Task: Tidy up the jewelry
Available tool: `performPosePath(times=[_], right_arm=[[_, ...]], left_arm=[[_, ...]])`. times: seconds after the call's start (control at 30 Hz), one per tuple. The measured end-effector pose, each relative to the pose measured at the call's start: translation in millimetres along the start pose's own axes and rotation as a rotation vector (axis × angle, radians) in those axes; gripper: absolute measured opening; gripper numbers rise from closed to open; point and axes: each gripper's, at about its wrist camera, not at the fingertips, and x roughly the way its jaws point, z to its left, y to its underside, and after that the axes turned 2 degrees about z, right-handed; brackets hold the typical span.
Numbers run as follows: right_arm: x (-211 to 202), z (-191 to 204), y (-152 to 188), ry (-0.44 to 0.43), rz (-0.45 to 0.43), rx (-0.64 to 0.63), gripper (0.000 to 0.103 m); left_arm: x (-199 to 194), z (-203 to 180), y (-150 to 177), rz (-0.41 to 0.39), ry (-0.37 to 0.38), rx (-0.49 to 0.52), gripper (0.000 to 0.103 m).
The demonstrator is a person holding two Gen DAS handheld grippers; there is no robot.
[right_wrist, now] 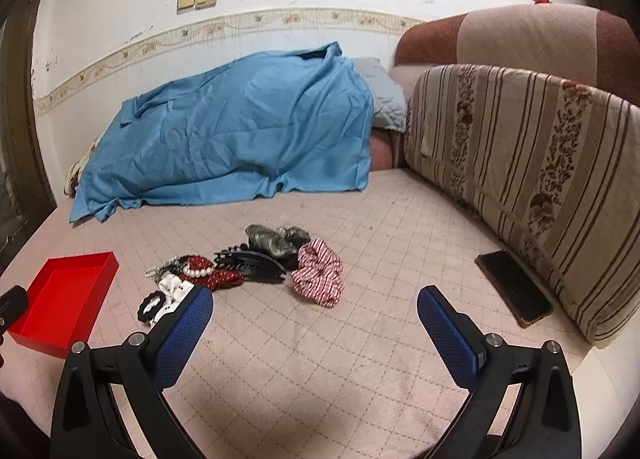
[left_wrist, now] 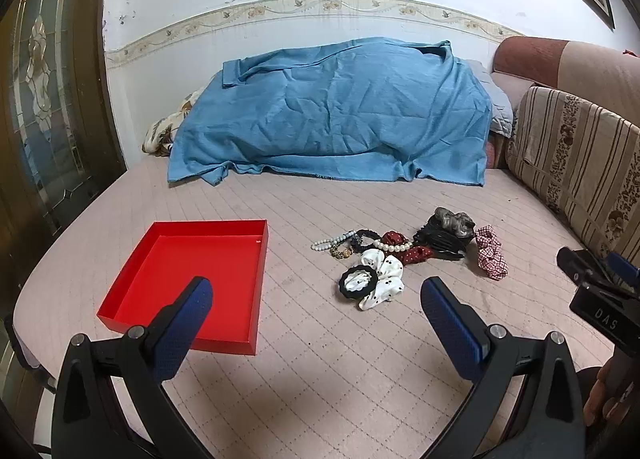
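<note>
Jewelry (left_wrist: 384,255) lies heaped on the bed (left_wrist: 360,359), ahead and slightly right of the left tongs (left_wrist: 316,311), ahead-left of the right tongs (right_wrist: 314,319); both gape wide, empty. Nearest the left: the spotted scrunchie (left_wrist: 380,279). Tray (left_wrist: 132,279) sits left.

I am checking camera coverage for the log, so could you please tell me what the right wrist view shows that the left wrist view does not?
Only the right wrist view shows the dark phone lying flat beside the striped cushion, and its own open right hand-held gripper.

Only the left wrist view shows the stained-glass door, the whole inside of the red tray, bare, and the open left hand-held gripper.

Both show the blue cloth, the checked scrunchie, the black hair clip, the pearl strand and the rest of the pile.
</note>
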Motion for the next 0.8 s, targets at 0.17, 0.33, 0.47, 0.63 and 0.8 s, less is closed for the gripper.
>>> performPosePath(times=[0.17, 0.33, 0.47, 0.63, 0.8], right_arm=[[-3.9, 1.7, -0.5, 0.032, -0.051, -0.017, 0.103], [0.0, 3.0, 1.6, 0.04, -0.058, -0.026, 0.103], [7.3, 2.5, 2.9, -0.001, -0.02, -0.019, 0.103], [18.9, 3.1, 7.0, -0.018, 0.027, -0.021, 0.103], [29.3, 2.1, 12.0, -0.026, 0.06, -0.022, 0.103]], left_arm=[[1.4, -0.2, 1.4, 0.01, 0.004, -0.001, 0.103], [5.5, -0.4, 1.4, 0.021, 0.007, 0.001, 0.103], [12.1, -2.1, 3.4, 0.041, 0.009, 0.006, 0.103], [21.6, -2.6, 6.7, 0.069, 0.009, 0.009, 0.103], [31.4, -4.2, 9.7, 0.095, 0.008, 0.019, 0.103]])
